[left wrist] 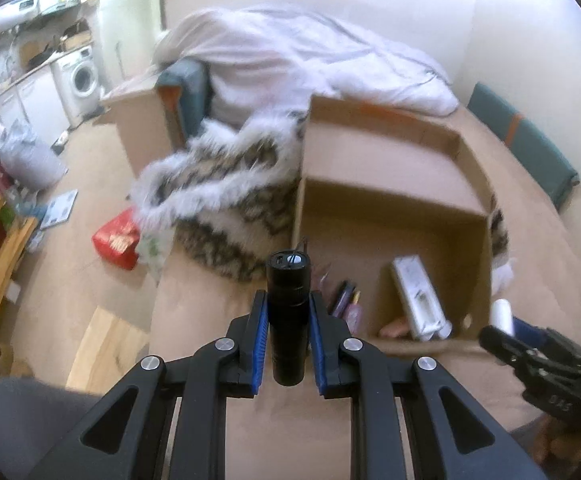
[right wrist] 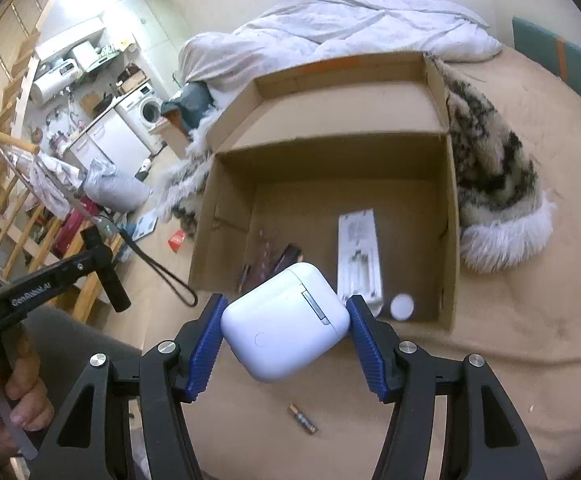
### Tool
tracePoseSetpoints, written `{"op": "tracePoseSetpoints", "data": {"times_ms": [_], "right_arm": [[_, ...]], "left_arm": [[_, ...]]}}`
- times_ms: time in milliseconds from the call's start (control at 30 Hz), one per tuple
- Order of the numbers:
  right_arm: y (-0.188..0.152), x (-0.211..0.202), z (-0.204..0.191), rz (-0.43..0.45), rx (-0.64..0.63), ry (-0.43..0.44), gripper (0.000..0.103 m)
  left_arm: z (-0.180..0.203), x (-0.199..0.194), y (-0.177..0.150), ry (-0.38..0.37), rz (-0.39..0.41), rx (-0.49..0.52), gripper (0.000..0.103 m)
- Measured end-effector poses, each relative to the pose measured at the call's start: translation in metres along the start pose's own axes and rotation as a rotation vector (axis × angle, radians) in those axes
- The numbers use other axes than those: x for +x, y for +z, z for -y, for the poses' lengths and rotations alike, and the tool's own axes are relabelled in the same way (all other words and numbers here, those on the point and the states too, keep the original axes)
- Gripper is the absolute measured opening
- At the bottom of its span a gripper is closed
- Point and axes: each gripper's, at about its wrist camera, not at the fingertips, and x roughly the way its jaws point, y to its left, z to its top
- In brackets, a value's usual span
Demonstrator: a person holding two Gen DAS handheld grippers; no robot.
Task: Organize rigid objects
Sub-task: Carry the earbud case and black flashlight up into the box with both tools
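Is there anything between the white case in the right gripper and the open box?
Nothing visible blocks it. The white case, held by the right gripper, hangs at the near edge of the cardboard box, whose top is open.

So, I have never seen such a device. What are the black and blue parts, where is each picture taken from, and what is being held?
They are hand-held tongs, one in each of a person's hands, with a camera on each looking along its fingers. The left camera shows the left tongs closed on a black cylinder. The right camera shows the right tongs closed on a white case. Ahead, an open cardboard box stands on a tan surface; inside lie a long white item and some darker things. A small battery lies outside the box.
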Motion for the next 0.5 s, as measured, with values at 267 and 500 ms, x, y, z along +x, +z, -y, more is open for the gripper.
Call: {"op": "tracePoseSetpoints", "data": {"times_ms": [267, 500], "right_arm": [[0.043, 0.004, 0.014, 0.048, -0.005, -0.023, 0.064], [0.069, 0.027, 0.026, 0.065, 0.003, -0.035, 0.064]], "left_arm": [[0.033, 0.008, 0.054, -0.068, 0.074, 0.045, 0.017], [0.057, 0.054, 0.067, -0.097, 0.045, 0.076, 0.017]]}}
